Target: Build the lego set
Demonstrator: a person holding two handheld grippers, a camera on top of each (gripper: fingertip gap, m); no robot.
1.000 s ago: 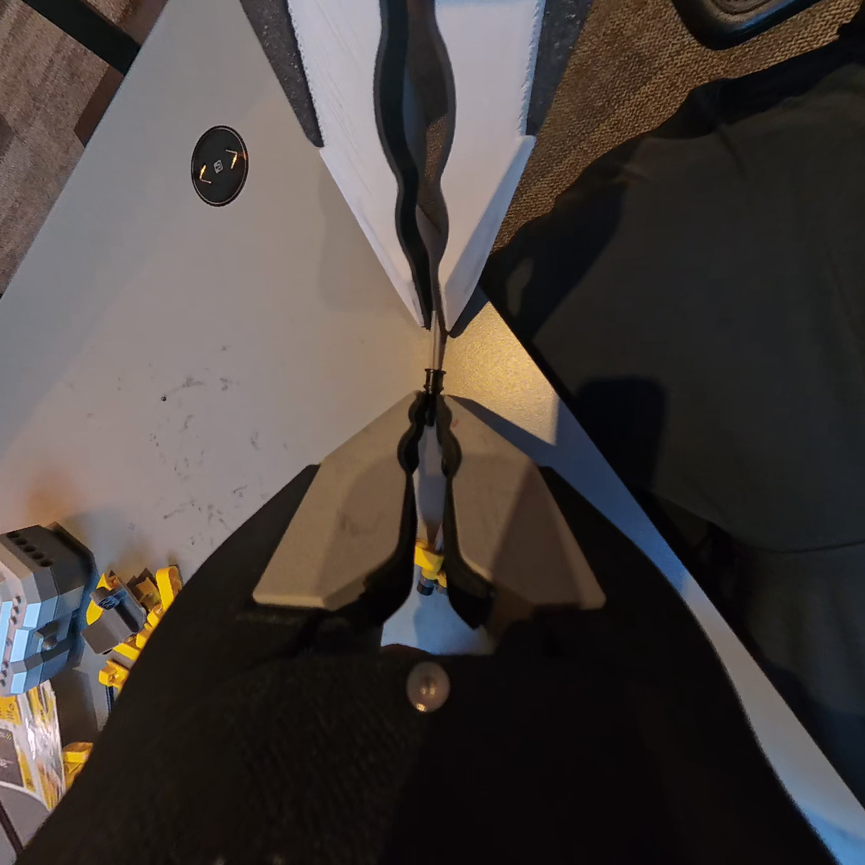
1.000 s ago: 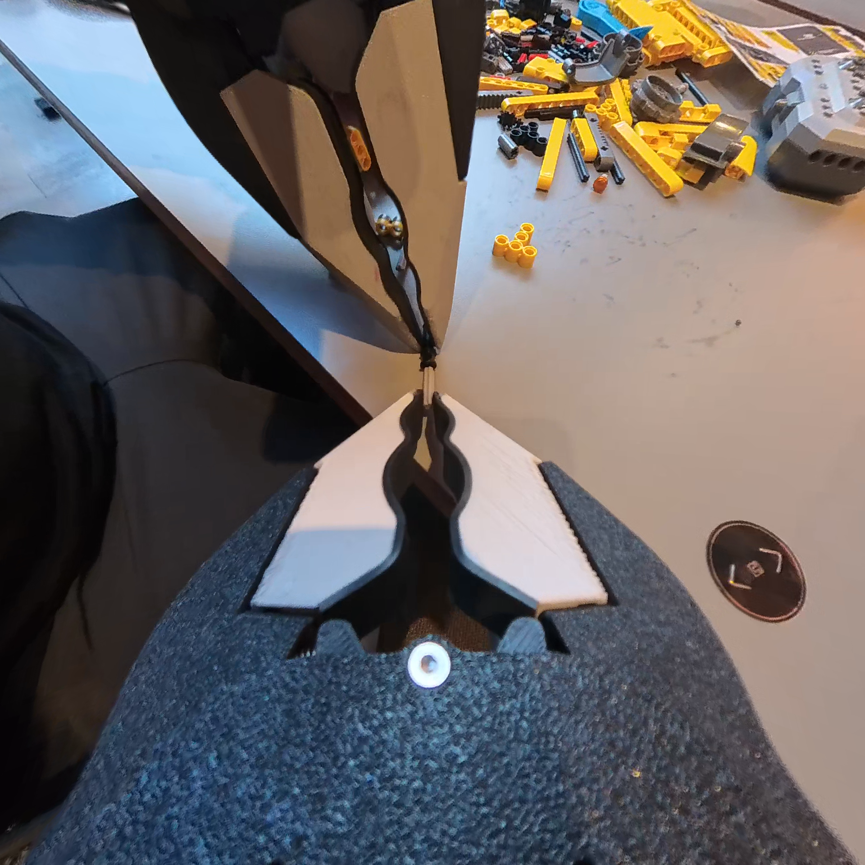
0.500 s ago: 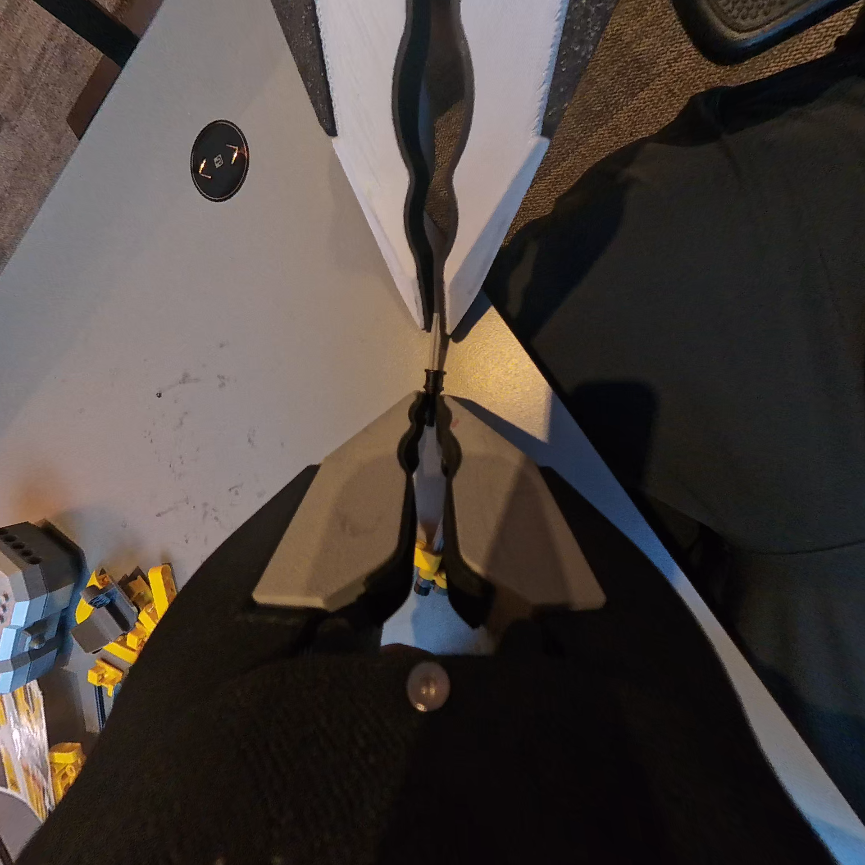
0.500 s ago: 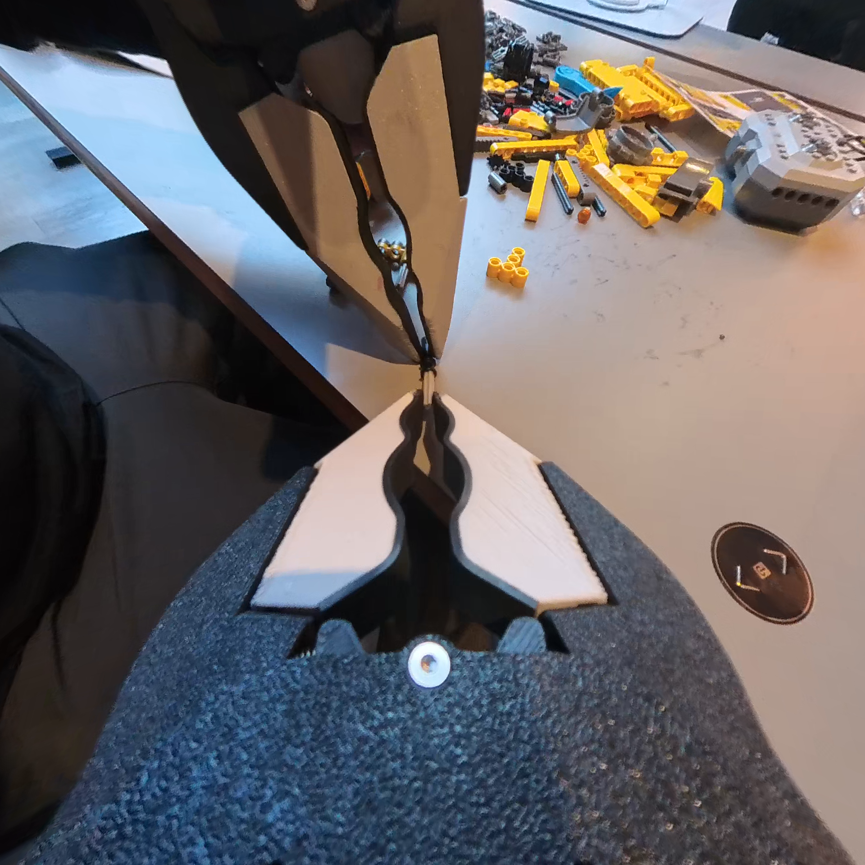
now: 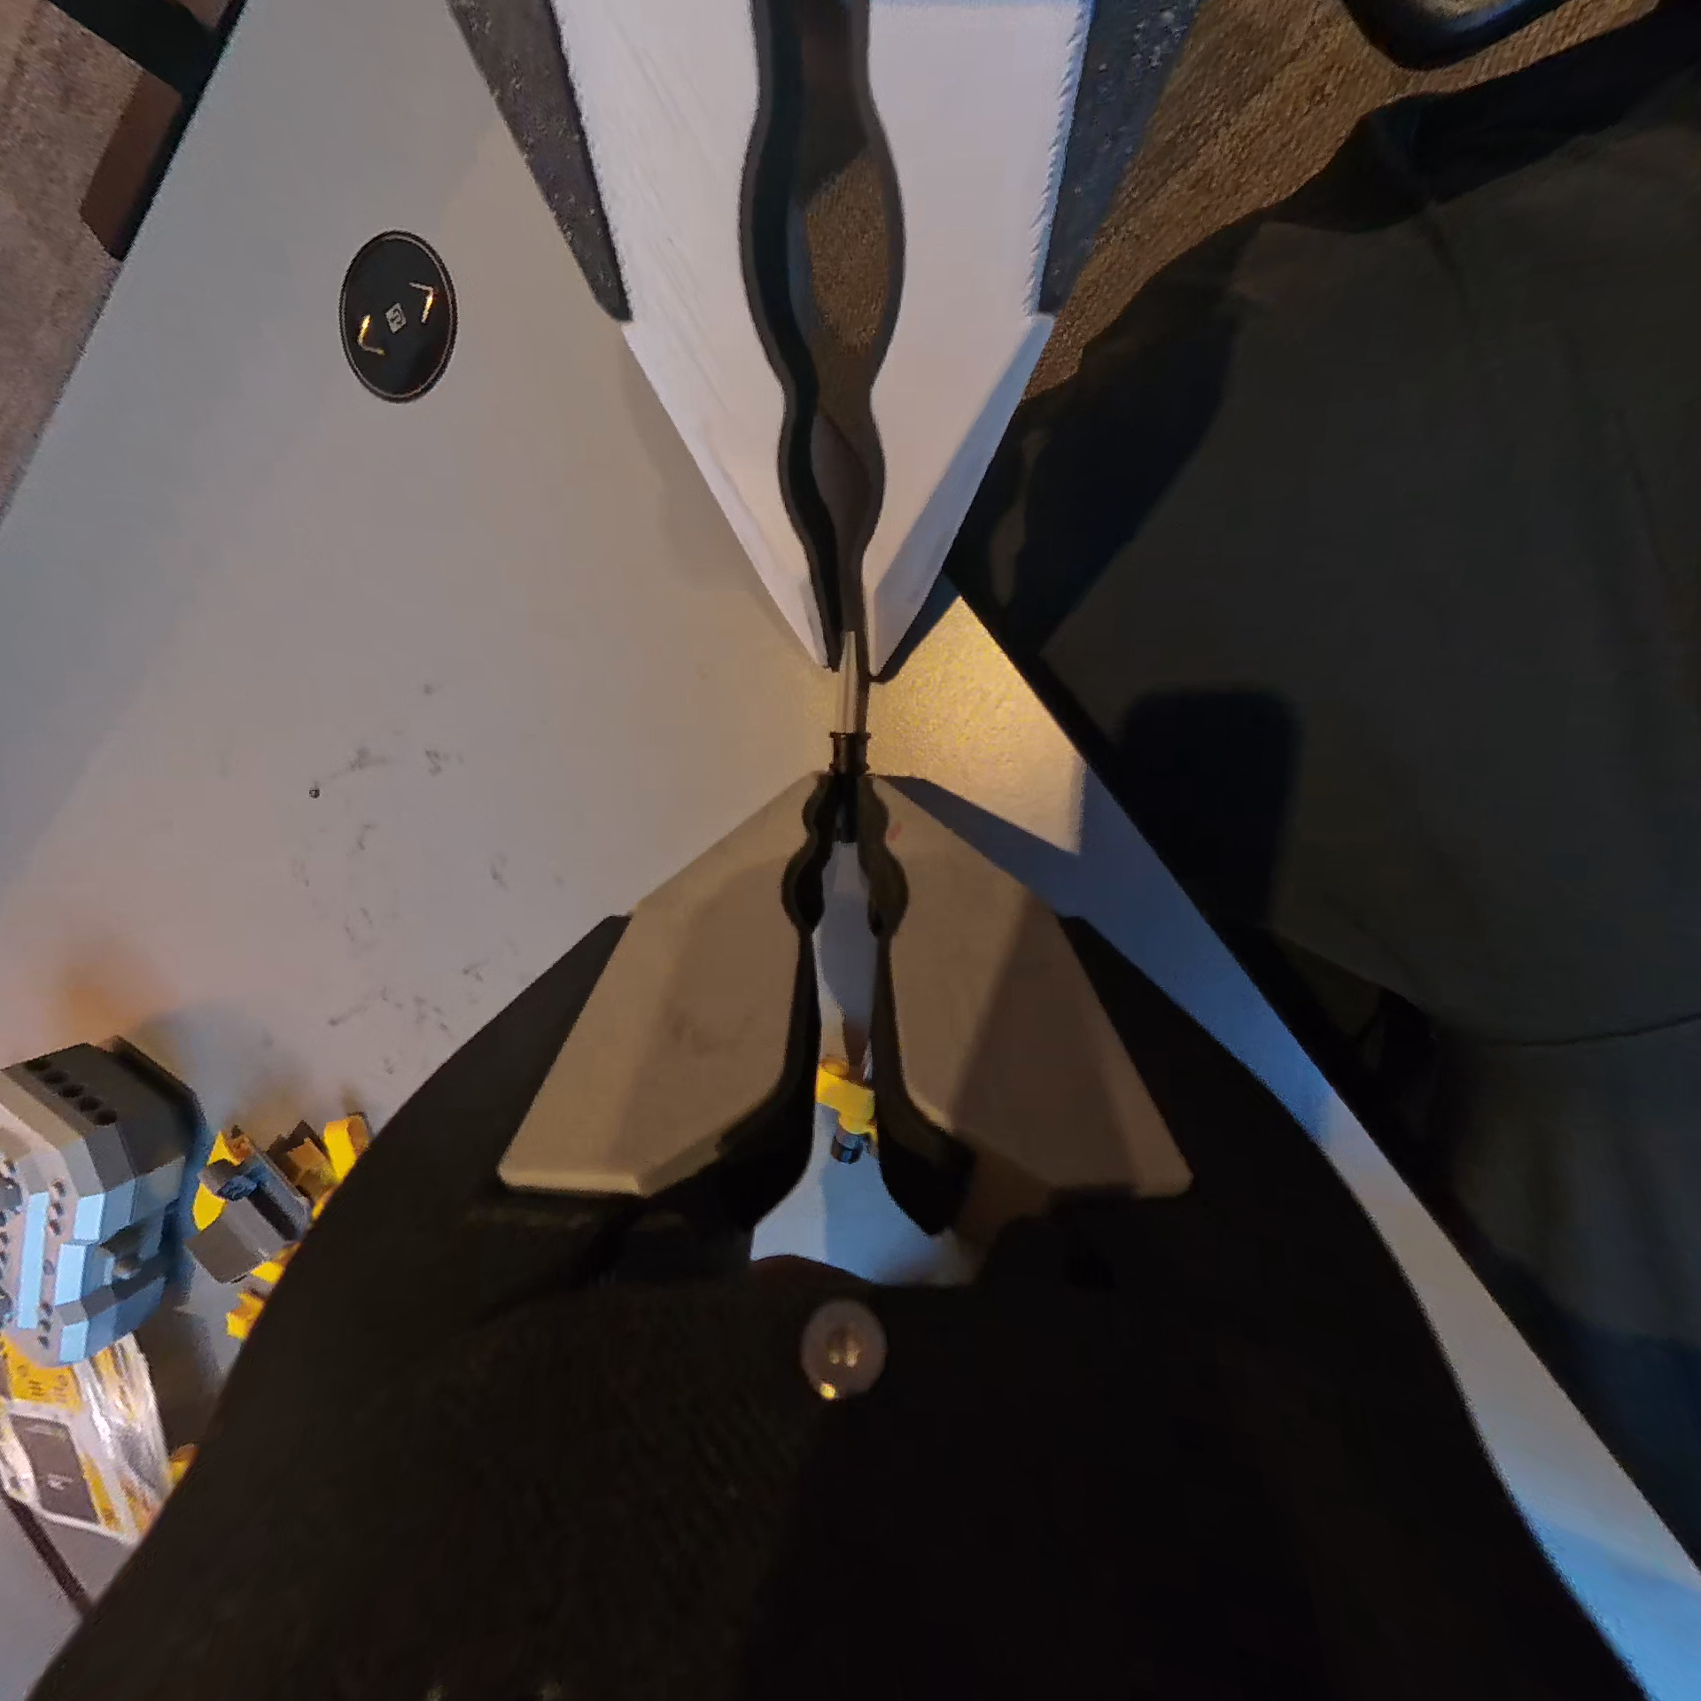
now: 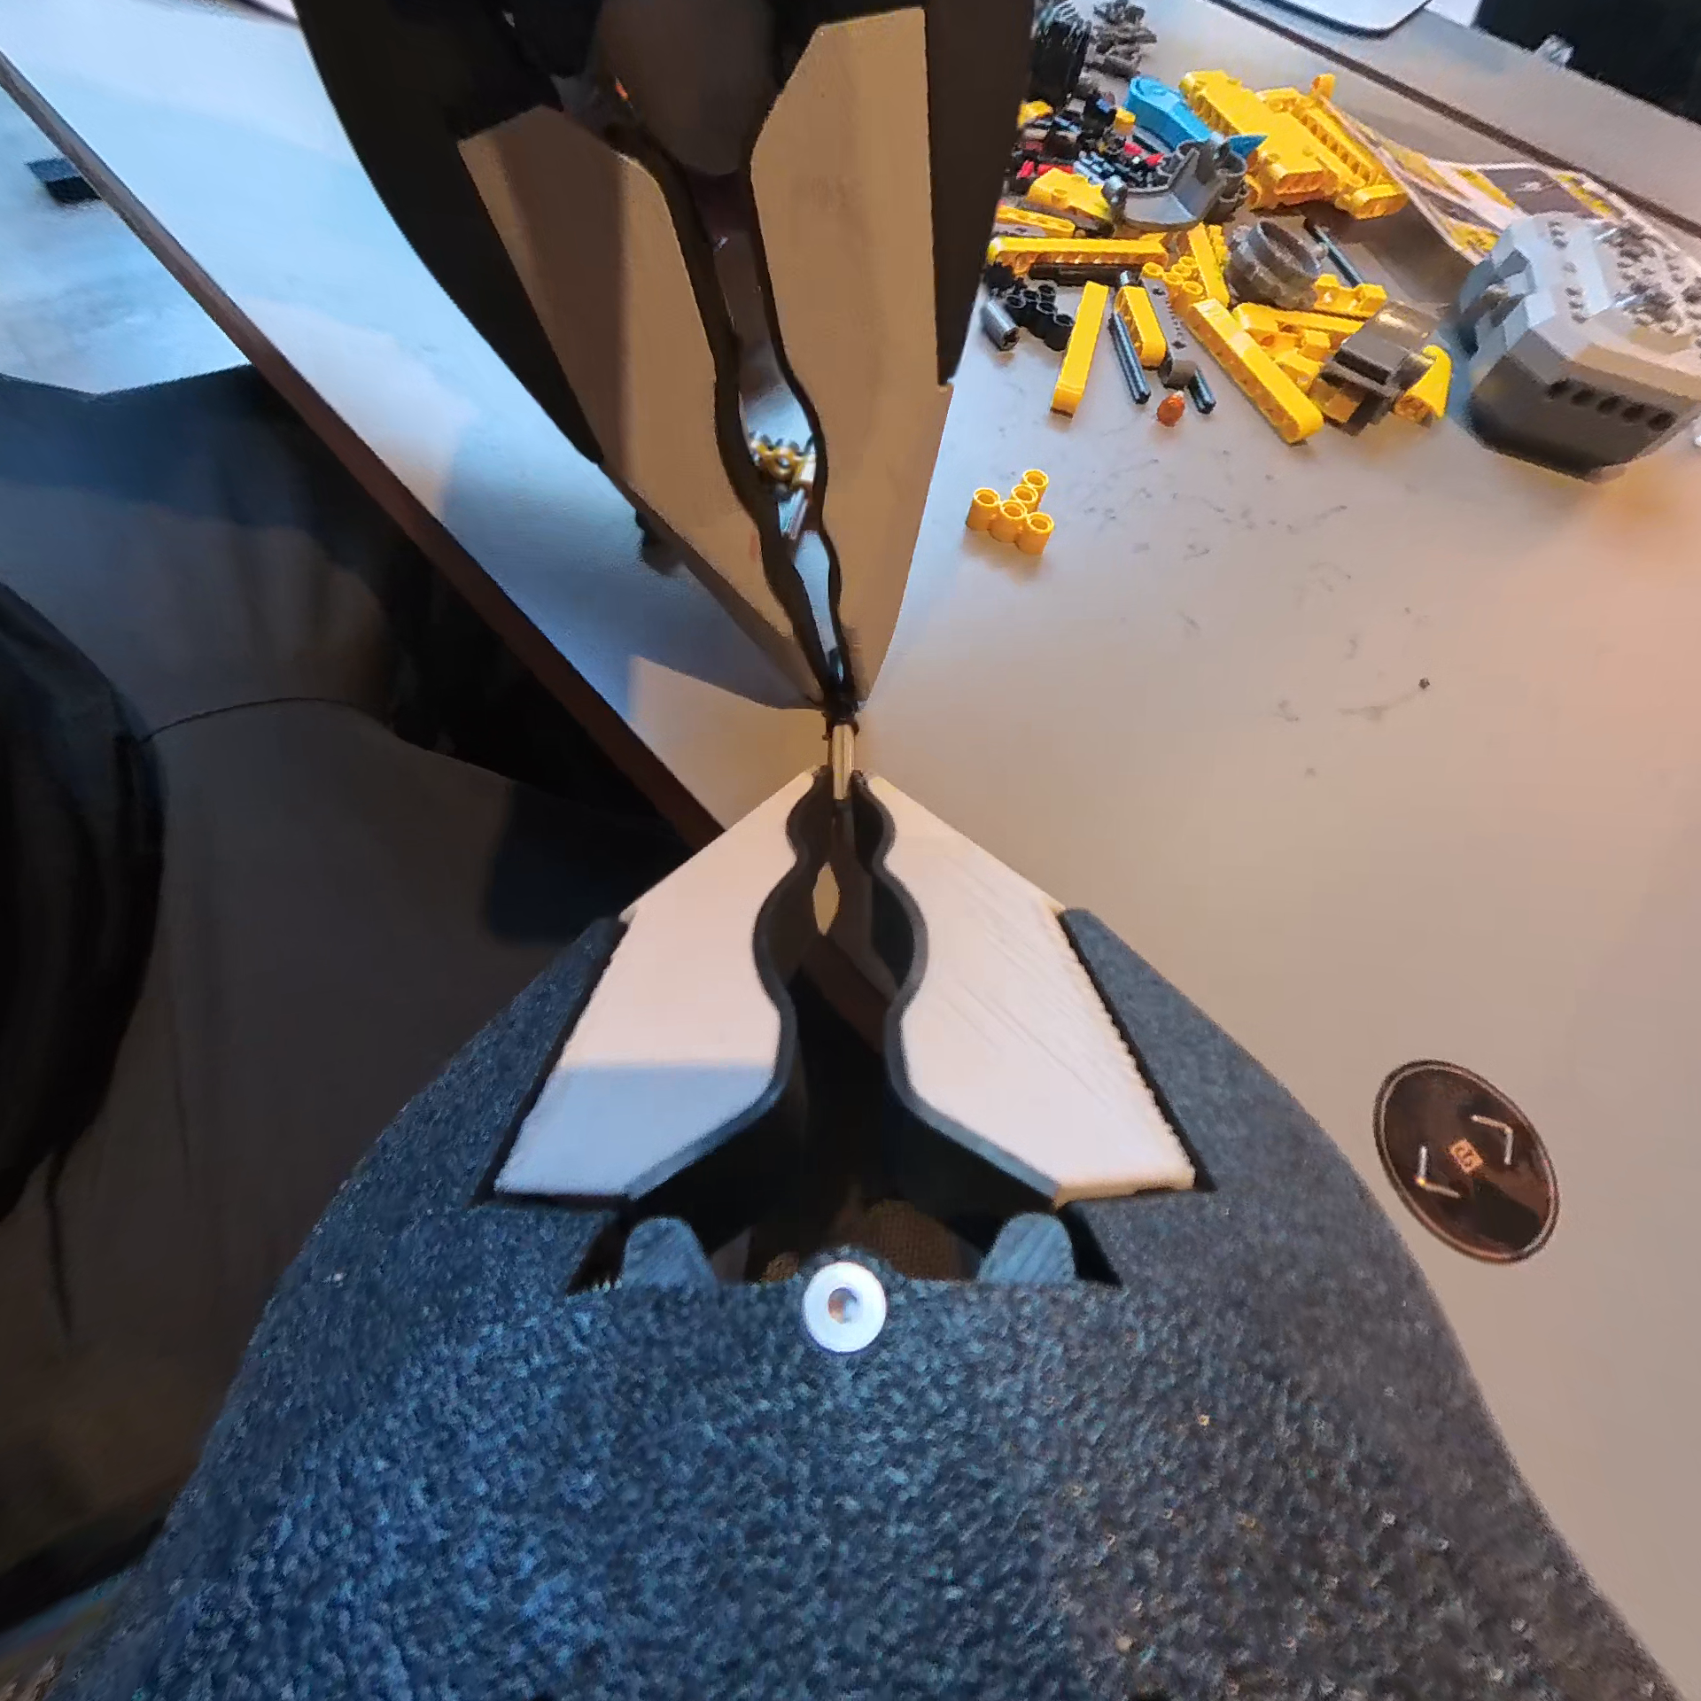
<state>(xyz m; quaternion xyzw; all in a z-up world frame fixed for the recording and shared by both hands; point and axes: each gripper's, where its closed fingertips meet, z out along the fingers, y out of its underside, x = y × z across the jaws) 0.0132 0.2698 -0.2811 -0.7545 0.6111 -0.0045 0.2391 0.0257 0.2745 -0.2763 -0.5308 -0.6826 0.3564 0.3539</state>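
Your left tongs (image 5: 842, 796), low centre in the left wrist view, are pressed together on the black end of a thin axle (image 5: 851, 709), which runs straight up the frame into your right tongs (image 5: 854, 649), also clamped on it, at its pale grey end. In the right wrist view you see the same thing reversed: right tongs (image 6: 839, 782) at centre pinching the pale end of the axle (image 6: 839, 747), left tongs (image 6: 839, 695) coming down from the top of the frame onto the dark end. The tips of the two tools face each other with only a short bare stretch of axle between them, held above the table (image 6: 1289, 828) close to its near edge. Right of centre in the right wrist view a small yellow connector block (image 6: 1012, 504) lies alone on the table. Lower right there's a round black disc (image 6: 1463, 1174) set in the tabletop. Farther off, upper right, is a pile of yellow beams and dark pins (image 6: 1197, 267), with a grey hub block (image 6: 1583, 350) beside it at the right edge. To the left, past the table edge, you get dark clothing (image 6: 276, 920) of a person.
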